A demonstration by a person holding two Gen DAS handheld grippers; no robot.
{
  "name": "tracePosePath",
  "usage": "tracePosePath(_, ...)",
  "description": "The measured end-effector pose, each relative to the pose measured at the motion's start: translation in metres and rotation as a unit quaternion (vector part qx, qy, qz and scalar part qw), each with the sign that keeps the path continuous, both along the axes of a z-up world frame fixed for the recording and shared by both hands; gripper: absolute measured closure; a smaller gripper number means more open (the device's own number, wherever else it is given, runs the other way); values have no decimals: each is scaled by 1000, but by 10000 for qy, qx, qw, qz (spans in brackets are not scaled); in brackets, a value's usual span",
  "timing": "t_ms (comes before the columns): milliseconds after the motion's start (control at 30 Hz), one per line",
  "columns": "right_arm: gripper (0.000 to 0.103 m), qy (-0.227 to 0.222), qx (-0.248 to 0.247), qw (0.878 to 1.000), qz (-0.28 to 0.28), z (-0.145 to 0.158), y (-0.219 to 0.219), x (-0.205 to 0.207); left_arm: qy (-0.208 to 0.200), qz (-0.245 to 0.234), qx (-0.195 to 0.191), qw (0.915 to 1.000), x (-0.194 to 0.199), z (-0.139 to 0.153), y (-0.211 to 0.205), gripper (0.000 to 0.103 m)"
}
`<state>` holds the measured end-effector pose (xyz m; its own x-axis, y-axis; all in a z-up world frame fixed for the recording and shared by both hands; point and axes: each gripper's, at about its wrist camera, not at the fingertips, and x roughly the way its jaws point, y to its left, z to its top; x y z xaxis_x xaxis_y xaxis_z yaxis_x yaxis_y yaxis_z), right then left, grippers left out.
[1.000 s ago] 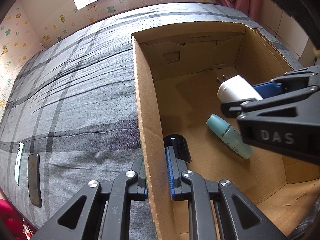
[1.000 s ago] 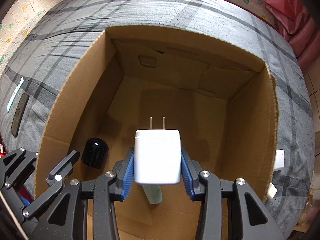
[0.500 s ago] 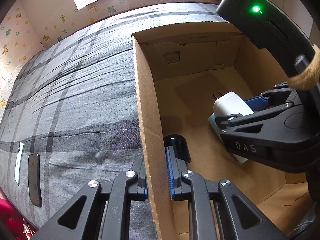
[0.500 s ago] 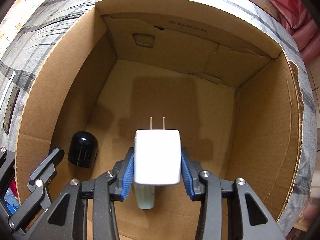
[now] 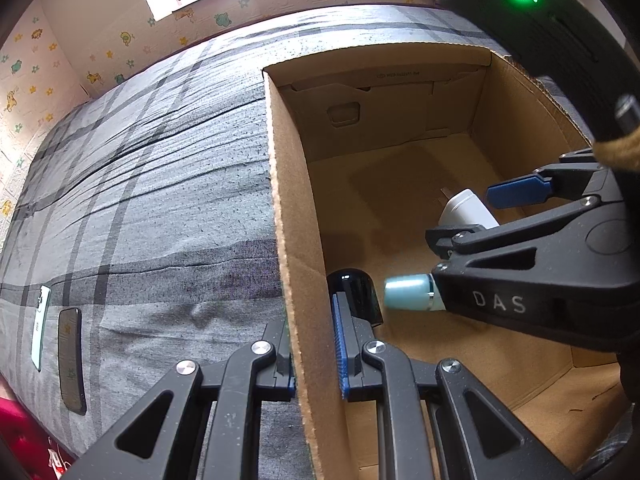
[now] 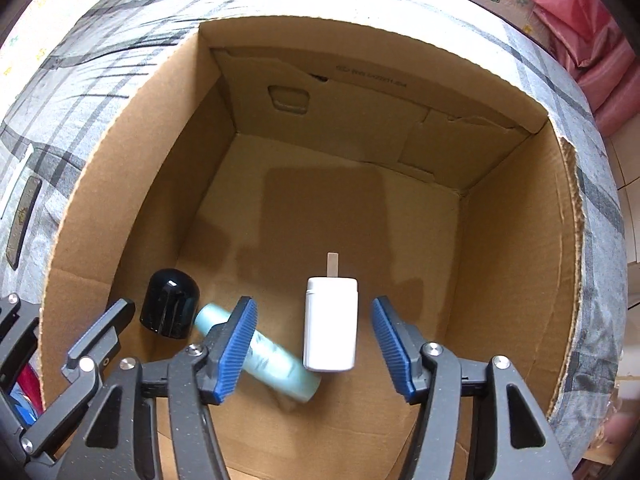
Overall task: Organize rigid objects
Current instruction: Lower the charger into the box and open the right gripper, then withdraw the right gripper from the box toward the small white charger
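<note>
While the right hand-held gripper (image 6: 312, 350) gapes open, the white charger (image 6: 330, 324) lies untouched between its fingers.

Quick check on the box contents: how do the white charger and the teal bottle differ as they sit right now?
The white charger is a boxy block with a metal prong pointing toward the far wall; the teal bottle is a round tube lying diagonally. The charger sits between the open right gripper fingers; the bottle runs under the left finger, its cap near the black cap. Both are inside the cardboard box.
</note>
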<state>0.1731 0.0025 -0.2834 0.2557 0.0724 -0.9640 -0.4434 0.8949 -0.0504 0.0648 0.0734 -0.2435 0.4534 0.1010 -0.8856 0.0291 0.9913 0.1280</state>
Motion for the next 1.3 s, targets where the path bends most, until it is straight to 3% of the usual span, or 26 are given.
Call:
tracePosePath(200, 22, -101, 177, 9997, -94, 10, -7, -1, -2, 2, -5, 10000, 0, 1, 1, 88)
tracePosePath(667, 15, -604, 285, 9977, -101, 51, -11, -19, -5, 3, 0, 10000, -1, 2, 0, 88)
tracePosePath(933, 1, -858, 439, 9952, -180, 75, -25, -23, -3, 1, 0, 10000, -1, 1, 0, 88)
tracePosePath(1300, 0, -1140, 583, 9907, -459, 106, -60, -18, -2, 7, -9, 10000, -1, 2, 0, 88)
